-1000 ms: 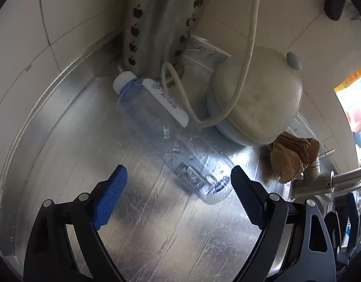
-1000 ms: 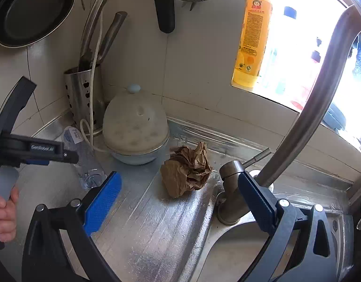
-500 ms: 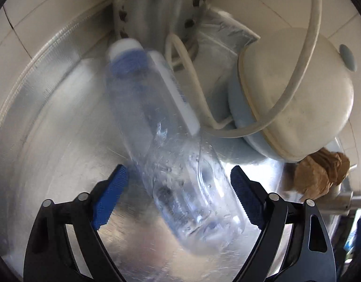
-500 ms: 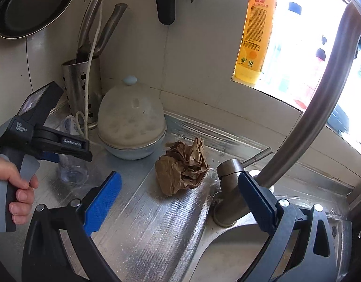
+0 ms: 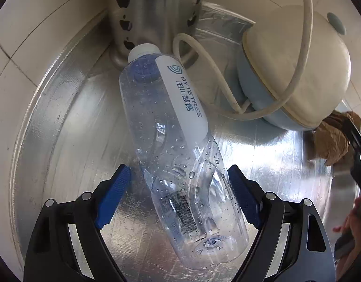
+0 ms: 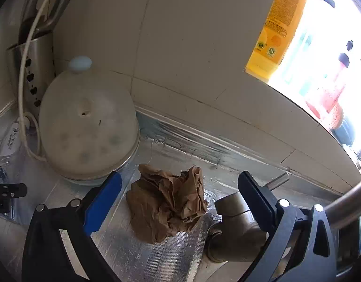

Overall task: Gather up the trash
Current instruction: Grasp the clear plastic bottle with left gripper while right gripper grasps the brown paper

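Observation:
A clear empty plastic bottle with a white cap and white label lies on the steel counter, cap toward the utensil holder. My left gripper is open, its blue pads on either side of the bottle's lower body; I cannot tell whether they touch it. A crumpled brown paper ball lies on the counter by the faucet base; it also shows in the left wrist view. My right gripper is open, its fingers on either side of the paper ball, close to it.
A white domed appliance with a white cord stands between bottle and paper. A perforated steel utensil holder stands in the corner. The faucet base is right of the paper. A yellow bottle stands on the sill.
My left gripper has moved forward so the bottle now lies between its fingers. My right gripper has moved forward and down toward the paper ball, which now sits between its fingers.

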{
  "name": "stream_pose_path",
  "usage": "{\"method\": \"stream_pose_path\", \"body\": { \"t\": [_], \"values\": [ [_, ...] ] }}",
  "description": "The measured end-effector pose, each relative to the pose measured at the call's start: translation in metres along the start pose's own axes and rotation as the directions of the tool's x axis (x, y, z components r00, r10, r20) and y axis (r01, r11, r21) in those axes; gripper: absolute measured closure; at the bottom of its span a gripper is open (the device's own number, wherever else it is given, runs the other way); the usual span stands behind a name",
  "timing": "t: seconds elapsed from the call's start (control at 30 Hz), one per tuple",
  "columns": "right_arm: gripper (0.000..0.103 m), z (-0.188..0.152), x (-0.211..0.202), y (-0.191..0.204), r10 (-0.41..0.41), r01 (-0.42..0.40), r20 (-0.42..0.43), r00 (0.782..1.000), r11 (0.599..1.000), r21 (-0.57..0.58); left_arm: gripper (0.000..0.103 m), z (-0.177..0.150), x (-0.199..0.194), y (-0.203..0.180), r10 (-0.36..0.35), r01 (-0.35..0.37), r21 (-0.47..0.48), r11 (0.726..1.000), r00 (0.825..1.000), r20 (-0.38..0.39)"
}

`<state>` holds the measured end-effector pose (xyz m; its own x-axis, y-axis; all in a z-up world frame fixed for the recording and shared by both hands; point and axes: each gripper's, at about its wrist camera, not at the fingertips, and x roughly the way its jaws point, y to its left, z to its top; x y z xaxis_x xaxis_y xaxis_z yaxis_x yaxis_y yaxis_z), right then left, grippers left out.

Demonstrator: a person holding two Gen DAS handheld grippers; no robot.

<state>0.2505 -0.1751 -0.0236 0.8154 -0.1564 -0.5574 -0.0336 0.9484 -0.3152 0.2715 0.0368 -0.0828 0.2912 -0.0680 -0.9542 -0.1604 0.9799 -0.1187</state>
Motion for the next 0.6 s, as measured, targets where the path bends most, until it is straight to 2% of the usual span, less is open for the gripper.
{"method": "stream_pose_path", "body": {
  "t": [0.07, 0.17, 0.23, 0.27, 0.3, 0.47, 0.53, 0.57, 0.6],
  "values": [
    [0.005, 0.001, 0.012, 0.001, -0.010, 0.010, -0.041, 0.999, 1.000, 0.009, 0.020, 0.000, 0.001, 0.000, 0.004, -0.004, 0.015, 1.000, 1.000, 0.002],
    [0.006, -0.007, 0.033, 0.001, 0.029, -0.026, -0.110, 0.994, 0.999, 0.031, 0.020, -0.008, 0.001, 0.000, 0.011, -0.011, 0.040, 0.999, 1.000, 0.002],
    [0.005, -0.011, 0.035, 0.008, 0.004, -0.006, -0.100, 0.995, 1.000, -0.012, 0.020, -0.008, 0.001, -0.003, 0.009, -0.009, 0.048, 0.999, 1.000, 0.003],
    [0.022, -0.014, 0.034, 0.013, 0.037, -0.040, -0.098, 0.994, 0.999, -0.027, 0.020, -0.008, 0.002, -0.003, 0.010, -0.010, 0.053, 0.999, 1.000, 0.004],
    [0.036, -0.017, 0.039, 0.015, 0.077, -0.079, -0.130, 0.989, 0.997, -0.008, 0.020, -0.011, 0.000, -0.005, 0.010, -0.011, 0.058, 0.998, 1.000, 0.004],
    [0.045, -0.026, 0.030, 0.018, 0.150, -0.147, -0.132, 0.980, 0.989, 0.036, 0.020, -0.011, 0.000, -0.007, 0.002, -0.003, 0.078, 0.997, 1.000, 0.006],
    [0.046, -0.032, 0.019, 0.022, 0.188, -0.183, -0.134, 0.973, 0.982, 0.048, 0.028, -0.012, -0.002, -0.010, -0.005, 0.003, 0.097, 0.995, 1.000, 0.014],
    [0.046, -0.036, 0.013, 0.025, 0.207, -0.201, -0.134, 0.969, 0.978, 0.053, 0.038, -0.013, -0.006, -0.010, -0.009, 0.007, 0.105, 0.994, 1.000, 0.017],
    [0.046, -0.041, 0.007, 0.030, 0.229, -0.223, -0.137, 0.964, 0.973, 0.058, 0.039, -0.014, -0.007, -0.010, -0.014, 0.012, 0.111, 0.994, 1.000, 0.013]
  ]
}}
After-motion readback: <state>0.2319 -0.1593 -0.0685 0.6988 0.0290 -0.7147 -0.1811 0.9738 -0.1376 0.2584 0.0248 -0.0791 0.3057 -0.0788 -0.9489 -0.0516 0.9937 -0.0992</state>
